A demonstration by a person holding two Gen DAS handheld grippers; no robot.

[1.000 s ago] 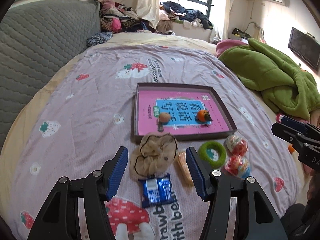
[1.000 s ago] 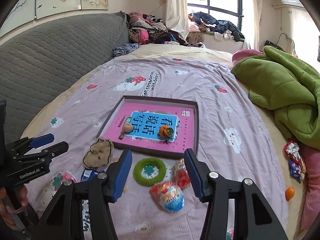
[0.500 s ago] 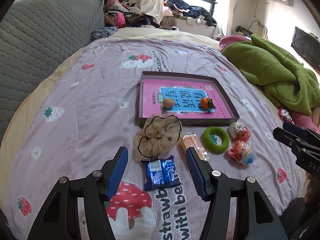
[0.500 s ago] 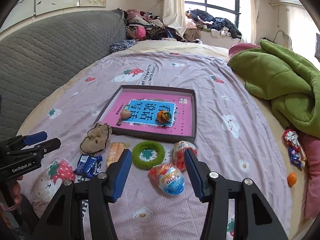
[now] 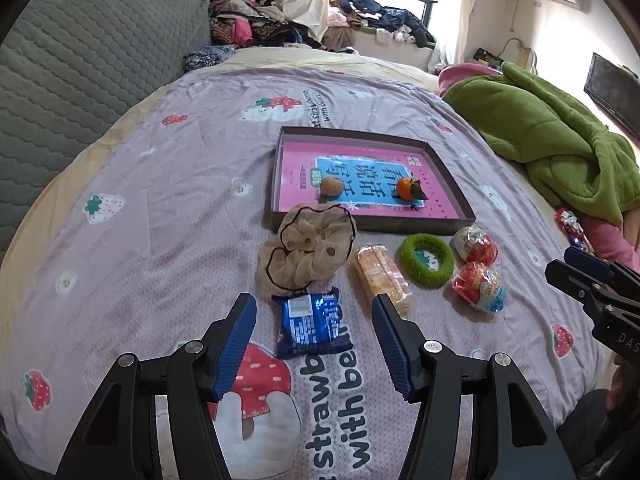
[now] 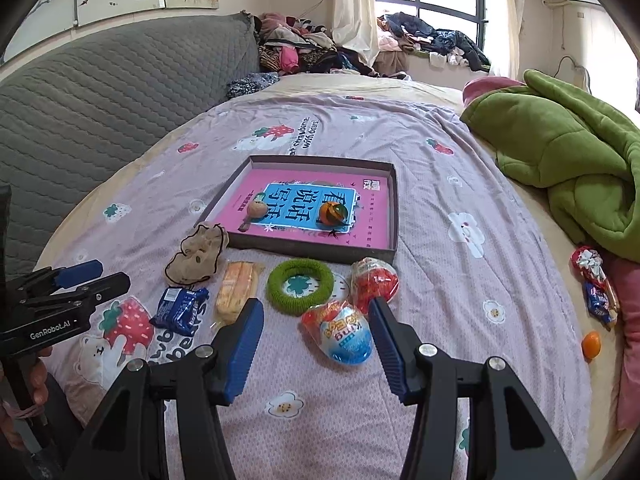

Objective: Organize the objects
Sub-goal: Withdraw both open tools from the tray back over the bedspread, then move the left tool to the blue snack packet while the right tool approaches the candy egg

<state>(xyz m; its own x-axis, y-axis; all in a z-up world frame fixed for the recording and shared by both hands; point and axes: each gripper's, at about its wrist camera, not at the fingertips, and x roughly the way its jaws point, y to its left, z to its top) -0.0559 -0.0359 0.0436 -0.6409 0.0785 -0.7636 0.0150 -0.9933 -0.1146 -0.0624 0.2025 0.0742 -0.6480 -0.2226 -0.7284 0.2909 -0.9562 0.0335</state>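
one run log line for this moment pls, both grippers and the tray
left gripper: open, over blue snack packet | right gripper: open, over foil egg | brown tray: two small fruits inside

A: Where does the left wrist camera sit?

B: Behind its own two fingers, angled down over the bed [image 5: 168, 184], close to the blue packet [image 5: 312, 326] lying just ahead. The right gripper [image 5: 576, 268] juts in at its right edge.

A: And the right wrist view?

B: Same downward tilt, further right, nearest the wrapped egg [image 6: 346, 334]. The left gripper [image 6: 86, 276] shows at its left edge.

A: What do they share?

B: The tray [image 5: 372, 224], the green ring [image 5: 426, 258], and the window wall beyond.
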